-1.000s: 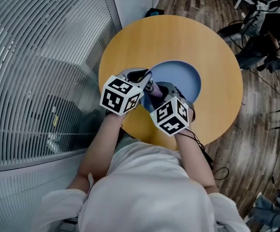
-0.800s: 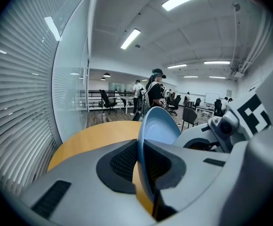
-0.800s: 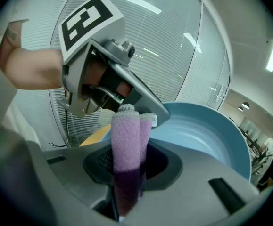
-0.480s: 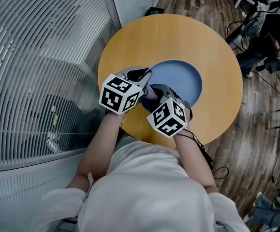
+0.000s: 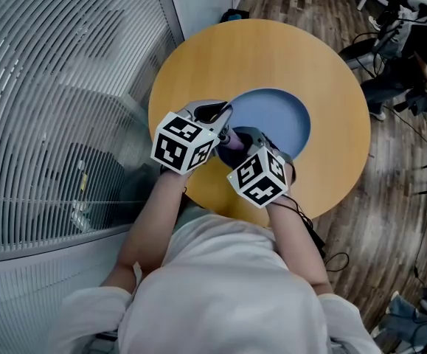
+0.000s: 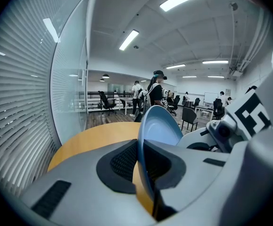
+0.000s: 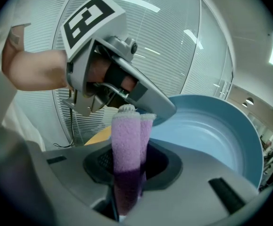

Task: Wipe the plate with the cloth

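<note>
The left gripper [image 6: 143, 161] has its jaws drawn narrow, clamped on the near rim of the blue plate [image 6: 159, 126] over the round wooden table [image 5: 324, 72]. Just beside it, the right gripper [image 7: 128, 168] pinches a folded purple cloth [image 7: 126, 140]. The cloth stands up from between its jaws, and the plate's hollow lies directly ahead and to the right.

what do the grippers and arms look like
The left gripper and right gripper have grey shells with black jaw pads, each carrying a white cube with black square markers. A black cable trails off the right one. The person wears a white top.
</note>
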`<state>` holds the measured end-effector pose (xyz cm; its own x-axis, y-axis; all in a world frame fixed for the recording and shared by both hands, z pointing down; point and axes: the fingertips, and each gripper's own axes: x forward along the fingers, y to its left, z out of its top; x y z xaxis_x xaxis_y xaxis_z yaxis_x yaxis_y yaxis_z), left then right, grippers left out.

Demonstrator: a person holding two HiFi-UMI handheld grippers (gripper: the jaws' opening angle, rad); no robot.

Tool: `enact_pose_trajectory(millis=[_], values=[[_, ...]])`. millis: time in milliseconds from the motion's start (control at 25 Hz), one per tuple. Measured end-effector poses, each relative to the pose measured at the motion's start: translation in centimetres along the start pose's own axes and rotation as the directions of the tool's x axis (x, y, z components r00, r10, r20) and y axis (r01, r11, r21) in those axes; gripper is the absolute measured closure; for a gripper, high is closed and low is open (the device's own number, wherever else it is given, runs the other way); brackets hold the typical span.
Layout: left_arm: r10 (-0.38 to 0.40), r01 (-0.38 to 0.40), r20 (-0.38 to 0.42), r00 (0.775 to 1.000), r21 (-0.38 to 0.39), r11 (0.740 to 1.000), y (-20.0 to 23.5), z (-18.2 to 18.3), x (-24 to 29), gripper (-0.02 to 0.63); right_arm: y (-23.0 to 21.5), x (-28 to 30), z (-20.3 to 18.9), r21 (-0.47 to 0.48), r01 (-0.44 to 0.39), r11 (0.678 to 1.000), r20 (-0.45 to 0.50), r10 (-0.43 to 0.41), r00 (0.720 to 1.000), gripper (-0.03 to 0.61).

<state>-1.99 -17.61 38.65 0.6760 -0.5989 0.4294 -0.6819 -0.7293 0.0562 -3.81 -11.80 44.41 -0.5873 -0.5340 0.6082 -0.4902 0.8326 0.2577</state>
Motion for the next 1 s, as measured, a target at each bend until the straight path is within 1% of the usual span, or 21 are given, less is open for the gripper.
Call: enact_pose_trajectory(millis=[200, 440, 800, 1000], values=[[-0.003, 0.003, 0.002, 1.0, 0.007, 1.0, 0.0, -0.7, -0.3, 0.586, -0.8, -0.3, -0.9, 0.043, 0.043, 0.998, 0.004, -0.043, 0.999, 0.476], [-0.003, 0.003, -0.003, 1.0, 0.018, 1.0, -0.2, -0.1, 0.0, 0.586, -3.1, -1.8, -2.2, 0.114, 0.08, 0.99, 0.012, -0.082, 0.997, 0.476], [0.005, -0.005, -0.005, 1.0, 0.024, 1.0, -0.6, 0.1, -0.6, 0.586, -4.6, -3.3, -3.4, 0.164, 0.123, 0.979, 0.023, -0.128, 0.992, 0.476], [0.01, -0.01, -0.006, 1.0, 0.021, 1.0, -0.4, 0.0, -0.6, 0.584, -6.1, -4.0, -4.4, 0.189, 0.158, 0.969, 0.009, -0.163, 0.987, 0.476]])
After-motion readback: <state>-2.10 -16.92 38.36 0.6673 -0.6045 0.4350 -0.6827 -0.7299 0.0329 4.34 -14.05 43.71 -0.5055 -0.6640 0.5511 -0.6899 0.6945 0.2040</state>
